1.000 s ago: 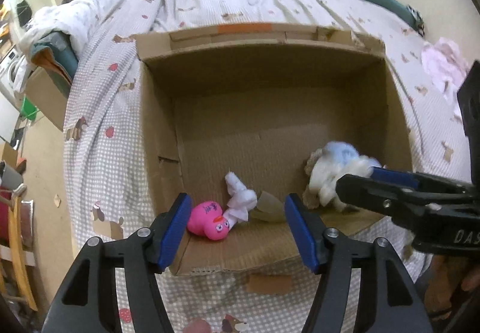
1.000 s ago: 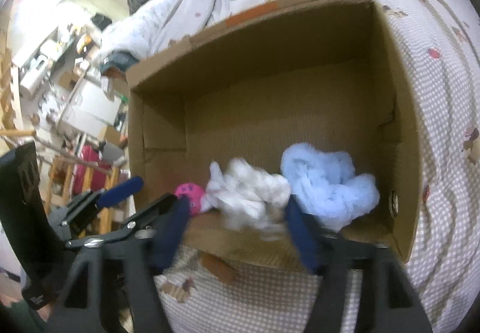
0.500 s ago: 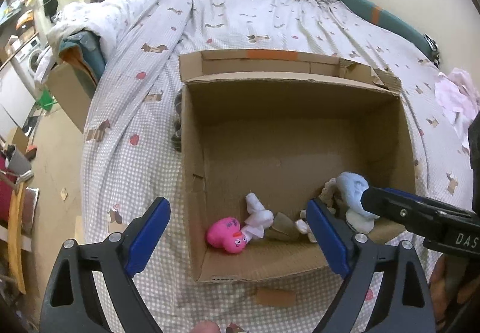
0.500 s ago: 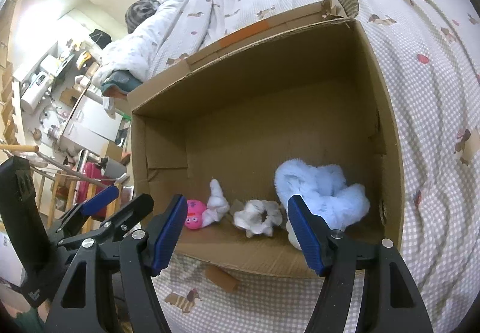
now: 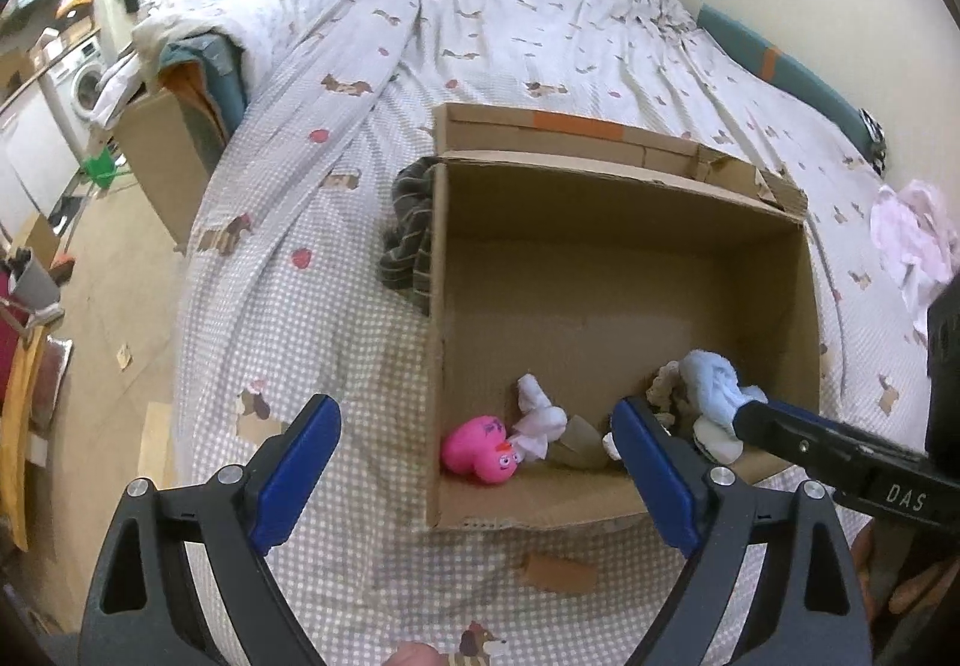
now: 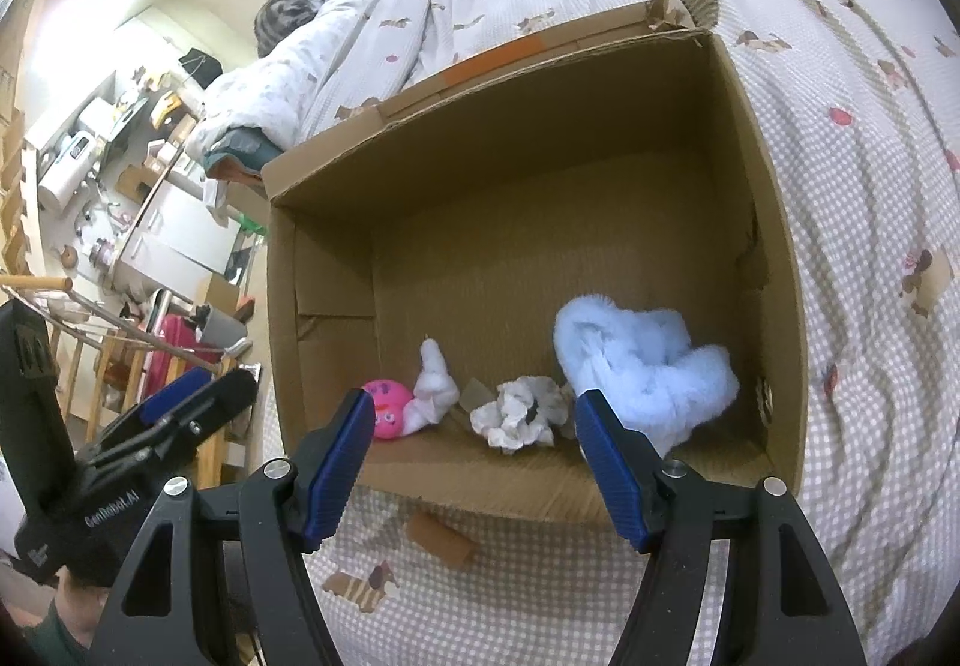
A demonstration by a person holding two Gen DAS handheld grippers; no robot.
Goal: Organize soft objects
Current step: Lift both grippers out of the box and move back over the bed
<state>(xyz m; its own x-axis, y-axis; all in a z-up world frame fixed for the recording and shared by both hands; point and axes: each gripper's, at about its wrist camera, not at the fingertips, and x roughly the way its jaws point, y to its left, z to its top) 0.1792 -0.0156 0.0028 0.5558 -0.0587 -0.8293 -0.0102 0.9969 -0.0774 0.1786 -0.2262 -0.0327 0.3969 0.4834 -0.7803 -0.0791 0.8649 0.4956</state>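
Cardboard box [image 6: 774, 258] on the bed, holding the soft things along its near wall: pink toy [image 6: 387, 408] at left, white cloth [image 6: 433, 390], crumpled white bundle [image 6: 522, 417], fluffy blue piece [image 6: 648, 366] at right. Left gripper [image 5: 474, 480] spread wide, nothing between the pads; right gripper [image 6: 471, 465] likewise released, empty. Possible snags: clipping the near cardboard rim on the way in, or pinching two neighbours together (bundle and blue piece seem to touch, hard to tell). Striped cloth [image 5: 411, 234] outside the left wall easily overlooked.
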